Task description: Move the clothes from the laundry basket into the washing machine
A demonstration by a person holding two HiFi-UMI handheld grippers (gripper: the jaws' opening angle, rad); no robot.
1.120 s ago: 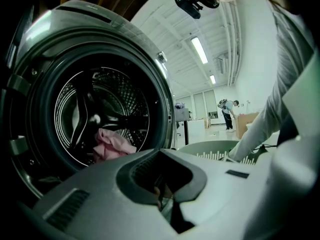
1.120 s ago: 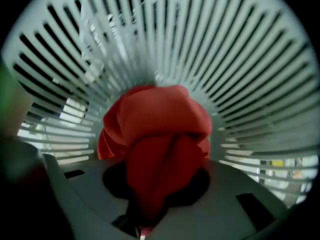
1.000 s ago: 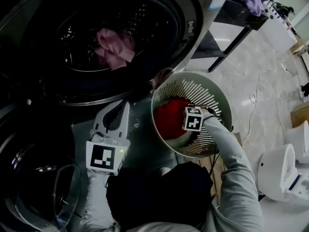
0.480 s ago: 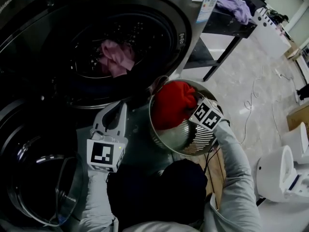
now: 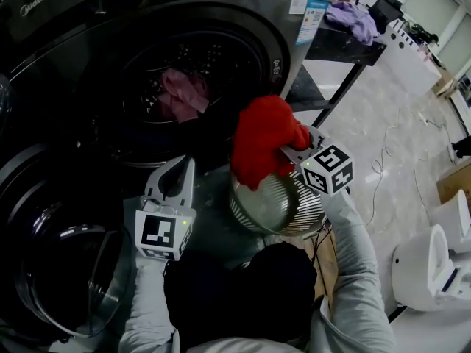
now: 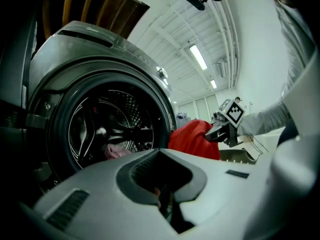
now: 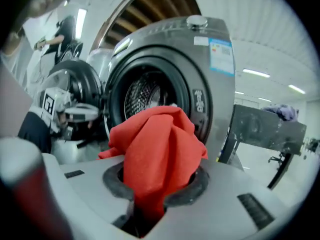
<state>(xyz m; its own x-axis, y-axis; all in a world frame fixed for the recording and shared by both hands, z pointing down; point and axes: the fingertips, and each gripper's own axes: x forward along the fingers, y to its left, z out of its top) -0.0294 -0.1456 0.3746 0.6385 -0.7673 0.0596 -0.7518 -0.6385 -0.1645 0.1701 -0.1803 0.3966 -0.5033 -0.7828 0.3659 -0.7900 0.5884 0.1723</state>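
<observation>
Red cloth (image 5: pixel 261 140) hangs over basket (image 5: pixel 274 206), facing drum (image 5: pixel 221 56) with pink garment (image 5: pixel 181 94).

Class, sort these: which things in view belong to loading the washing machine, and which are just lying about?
Job: red garment, gripped by the right gripper; laundry basket; washing machine; pink garment in its drum.
Lying about: purple cloth on the black table; white appliance; floor cable.

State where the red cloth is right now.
Head view, centre: the red cloth hangs from the right claw, just above the basket, at the lower right of the washer opening.
</observation>
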